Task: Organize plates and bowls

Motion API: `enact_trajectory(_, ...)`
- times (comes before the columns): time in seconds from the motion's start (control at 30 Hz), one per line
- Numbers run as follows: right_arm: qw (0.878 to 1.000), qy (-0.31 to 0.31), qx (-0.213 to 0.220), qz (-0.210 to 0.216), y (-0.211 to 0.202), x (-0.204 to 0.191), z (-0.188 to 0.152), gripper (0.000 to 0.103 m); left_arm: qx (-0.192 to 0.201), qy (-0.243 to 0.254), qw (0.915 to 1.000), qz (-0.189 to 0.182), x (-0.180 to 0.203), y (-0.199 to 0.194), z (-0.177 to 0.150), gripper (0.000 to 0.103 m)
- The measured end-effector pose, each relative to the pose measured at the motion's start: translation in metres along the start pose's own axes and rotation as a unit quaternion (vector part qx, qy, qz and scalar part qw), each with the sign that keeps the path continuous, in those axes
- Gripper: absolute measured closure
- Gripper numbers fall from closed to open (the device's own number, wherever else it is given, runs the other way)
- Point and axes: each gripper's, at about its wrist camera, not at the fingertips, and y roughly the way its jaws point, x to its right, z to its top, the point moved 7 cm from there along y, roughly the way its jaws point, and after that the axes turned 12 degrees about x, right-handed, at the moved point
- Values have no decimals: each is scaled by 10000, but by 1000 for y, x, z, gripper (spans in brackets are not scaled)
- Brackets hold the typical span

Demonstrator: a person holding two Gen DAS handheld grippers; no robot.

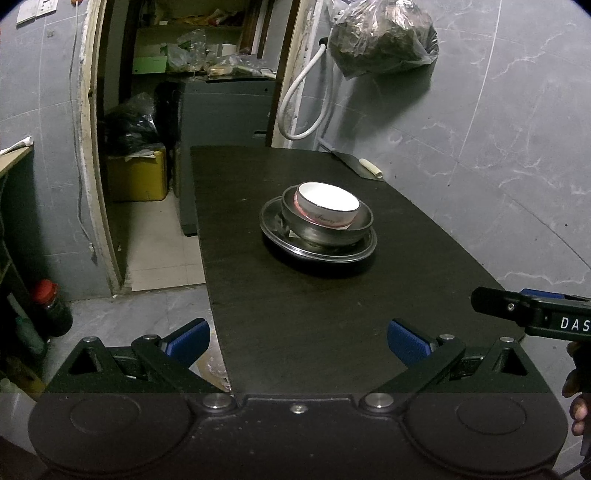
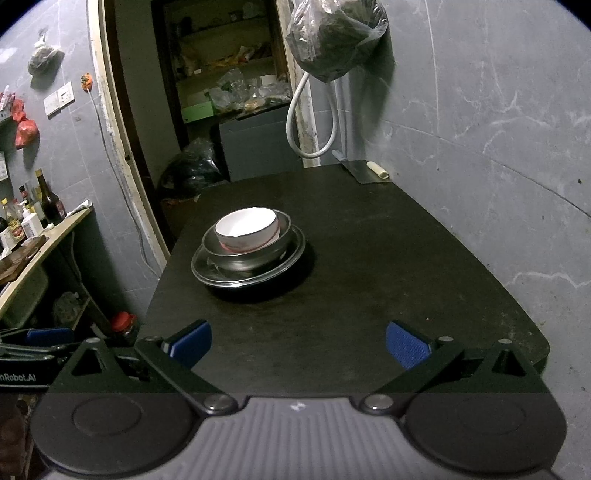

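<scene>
Your left gripper [image 1: 298, 343] and right gripper [image 2: 298, 343] both hang back with fingers wide and empty. The white bowl [image 1: 328, 206] sits tilted in the steel bowl [image 1: 325, 230] on the plate [image 1: 319, 251], mid-surface [image 1: 295, 314]. Bump that stack and the white bowl may tip out.

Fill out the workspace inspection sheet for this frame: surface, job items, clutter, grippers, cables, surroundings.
Surface: dark table, mostly bare, set against a grey wall.
Job's things: white bowl nested in a steel bowl, which sits on a steel plate; one stack, upright.
Clutter: cleaver with a pale handle at the table's far corner.
Grippers: left gripper and right gripper both open, empty, short of the stack.
Cables: white hose looped on the wall; thin cord beside the door frame.
Surroundings: hanging plastic bag, doorway to cluttered shelves, red-capped jar on the floor.
</scene>
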Motion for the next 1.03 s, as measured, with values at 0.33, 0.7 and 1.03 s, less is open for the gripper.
enact_trajectory(0.33,10000,22,-35,-30,0,4,-2,0,-7,-3,10000,-80,1,2,1,1)
enact_trajectory(0.7,10000,23,-44,-39,1,5,-2,0,-4,-1,9999,-126,0,2,1,1)
enact_trajectory(1.03,10000,15,-54,-36,1,4,-2,0,48,-9,9998,-168,0,-1,2,1)
